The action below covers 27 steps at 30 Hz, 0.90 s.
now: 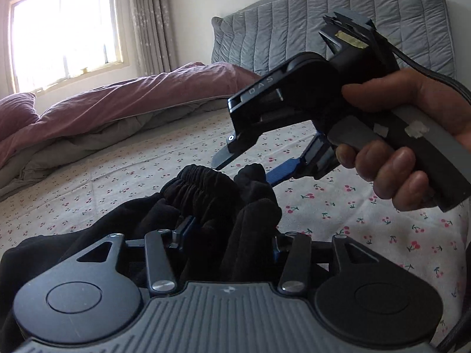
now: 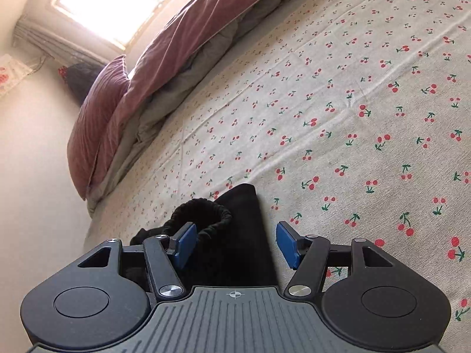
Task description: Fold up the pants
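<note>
The black pants [image 1: 203, 194] lie bunched on the cherry-print sheet [image 1: 141, 164], elastic waistband on top. In the left wrist view my left gripper [image 1: 231, 236] has its jaws apart with the bunch filling the gap and draped over the right finger; its pads do not visibly pinch it. A hand holds my right gripper [image 1: 245, 170] just beyond the waistband. In the right wrist view my right gripper [image 2: 235, 242] is open over the pants [image 2: 244, 206]. Its left pad sits by the waistband and its right pad stands apart from the cloth.
A pink duvet [image 1: 132, 97] with grey lining is heaped along the far side of the bed, with a pink pillow [image 2: 97, 111] at its end. A grey quilted headboard [image 1: 294, 29] stands behind. Bare sheet [image 2: 368, 117] stretches to the right of the pants.
</note>
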Available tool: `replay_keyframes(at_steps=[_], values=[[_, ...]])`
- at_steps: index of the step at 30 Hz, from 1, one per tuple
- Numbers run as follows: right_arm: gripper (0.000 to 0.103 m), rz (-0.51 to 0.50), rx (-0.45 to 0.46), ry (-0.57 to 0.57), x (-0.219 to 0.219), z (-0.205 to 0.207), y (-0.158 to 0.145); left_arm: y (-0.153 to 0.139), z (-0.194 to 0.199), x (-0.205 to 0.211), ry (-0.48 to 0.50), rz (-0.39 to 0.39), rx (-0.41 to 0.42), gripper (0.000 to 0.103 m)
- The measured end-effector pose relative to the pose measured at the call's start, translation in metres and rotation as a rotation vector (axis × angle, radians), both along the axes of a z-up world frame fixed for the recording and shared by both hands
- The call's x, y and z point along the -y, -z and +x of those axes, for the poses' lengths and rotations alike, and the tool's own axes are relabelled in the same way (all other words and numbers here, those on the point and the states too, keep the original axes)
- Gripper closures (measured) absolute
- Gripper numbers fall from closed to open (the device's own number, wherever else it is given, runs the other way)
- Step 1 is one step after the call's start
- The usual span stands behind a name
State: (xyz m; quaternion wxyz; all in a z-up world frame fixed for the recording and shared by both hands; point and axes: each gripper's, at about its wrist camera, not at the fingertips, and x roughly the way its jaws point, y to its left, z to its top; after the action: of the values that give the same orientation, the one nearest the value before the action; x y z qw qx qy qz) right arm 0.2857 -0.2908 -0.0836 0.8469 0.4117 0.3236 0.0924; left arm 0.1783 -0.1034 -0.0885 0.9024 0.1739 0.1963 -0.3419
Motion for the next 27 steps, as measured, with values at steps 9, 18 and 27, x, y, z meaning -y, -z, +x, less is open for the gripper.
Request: replay_keyframes(at_steps=[9, 18, 27], values=[[0.039, -0.047, 0.032, -0.034, -0.003, -0.006, -0.009, -0.028, -0.011, -0.030, 0.156, -0.107, -0.049, 0.038], [0.039, -0.270, 0.251, -0.119, -0.038, -0.027, -0.048, -0.038, 0.047, -0.124, -0.155, -0.413, -0.302, 0.035], [0.089, -0.434, 0.134, -0.281, -0.082, -0.021, -0.036, 0.003, 0.089, -0.165, -0.396, -0.483, -0.549, 0.040]])
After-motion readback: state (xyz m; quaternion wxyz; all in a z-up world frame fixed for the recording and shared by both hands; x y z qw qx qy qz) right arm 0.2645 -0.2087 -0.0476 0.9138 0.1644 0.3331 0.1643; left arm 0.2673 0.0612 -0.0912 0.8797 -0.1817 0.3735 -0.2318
